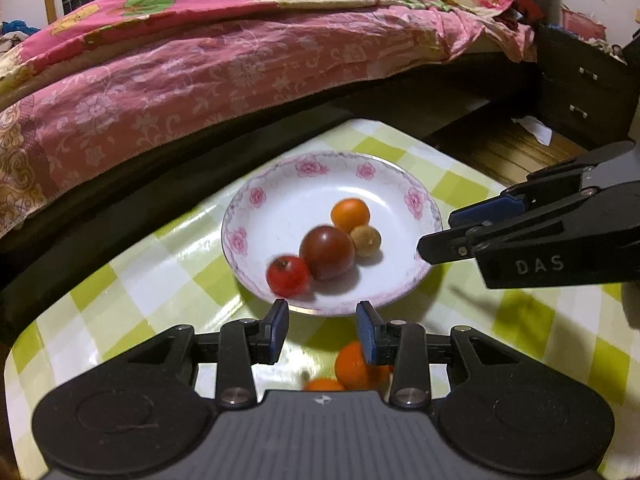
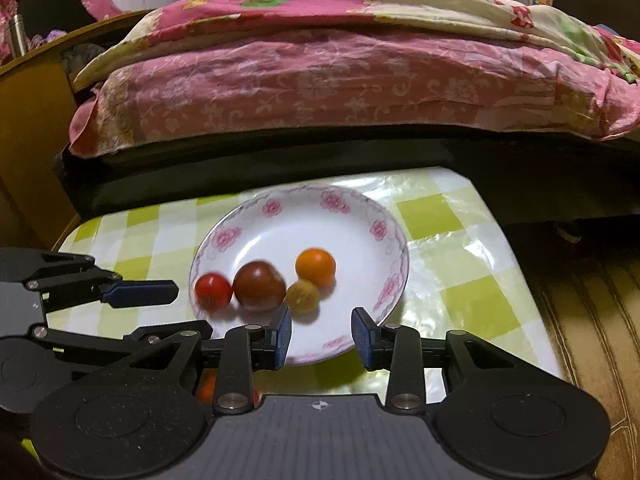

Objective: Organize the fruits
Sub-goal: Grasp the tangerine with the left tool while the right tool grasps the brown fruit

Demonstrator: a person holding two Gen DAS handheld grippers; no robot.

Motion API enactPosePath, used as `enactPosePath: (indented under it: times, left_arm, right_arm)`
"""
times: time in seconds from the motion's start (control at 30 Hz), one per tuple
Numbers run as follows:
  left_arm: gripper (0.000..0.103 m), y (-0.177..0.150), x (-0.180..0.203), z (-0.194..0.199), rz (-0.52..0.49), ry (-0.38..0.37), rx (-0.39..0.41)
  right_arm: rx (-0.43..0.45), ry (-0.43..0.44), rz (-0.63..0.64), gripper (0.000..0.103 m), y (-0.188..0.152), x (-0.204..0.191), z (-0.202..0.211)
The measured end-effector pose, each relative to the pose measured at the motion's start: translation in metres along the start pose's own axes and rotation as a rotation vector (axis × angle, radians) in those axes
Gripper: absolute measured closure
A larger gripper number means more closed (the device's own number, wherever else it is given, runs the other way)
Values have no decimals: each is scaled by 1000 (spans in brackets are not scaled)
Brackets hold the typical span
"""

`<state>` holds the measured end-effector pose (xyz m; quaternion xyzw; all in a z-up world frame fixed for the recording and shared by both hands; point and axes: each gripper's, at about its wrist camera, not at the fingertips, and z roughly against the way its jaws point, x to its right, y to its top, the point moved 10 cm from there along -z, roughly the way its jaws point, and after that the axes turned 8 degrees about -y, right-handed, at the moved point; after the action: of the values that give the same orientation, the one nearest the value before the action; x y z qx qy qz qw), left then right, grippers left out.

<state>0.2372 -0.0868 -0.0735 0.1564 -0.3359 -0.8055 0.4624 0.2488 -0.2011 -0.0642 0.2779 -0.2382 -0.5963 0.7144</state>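
A white plate (image 1: 280, 188) (image 2: 352, 228) with pink flowers holds a red tomato (image 1: 288, 276) (image 2: 213, 290), a larger dark red tomato (image 1: 326, 252) (image 2: 259, 286), a small orange fruit (image 1: 350, 214) (image 2: 315, 266) and a little brown fruit (image 1: 366, 241) (image 2: 303, 295). My left gripper (image 1: 323, 318) (image 2: 192, 308) hovers at the plate's near-left rim, open, with nothing between its blue pads. My right gripper (image 2: 321, 326) (image 1: 434, 232) is over the near-right rim, also open and holding nothing. Two oranges (image 1: 354, 366) lie on the cloth under the left gripper, partly hidden.
The table (image 1: 120, 300) (image 2: 460, 248) has a green and white checked cloth and ends just behind the plate. Beyond it stands a bed with a pink floral quilt (image 1: 200, 60) (image 2: 320, 80). Dark drawers (image 1: 580, 92) and wooden floor (image 2: 592, 320) lie to the right.
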Motion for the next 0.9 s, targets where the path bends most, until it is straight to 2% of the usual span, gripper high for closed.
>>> enactPosePath:
  times: [0.4,0.53,0.9]
  left_arm:
    - [59,-25,1,15,3,-38,-40]
    - [59,-34,6,17,-20,-56,-57]
    - [59,-49,9,5,-66,-63,-96]
  right_arm:
    - [-69,40,15,70,-26,-1,16]
    - [-103,60,41,66,-39,-6,19]
    - [-162,90,155,66,-60,-22,15]
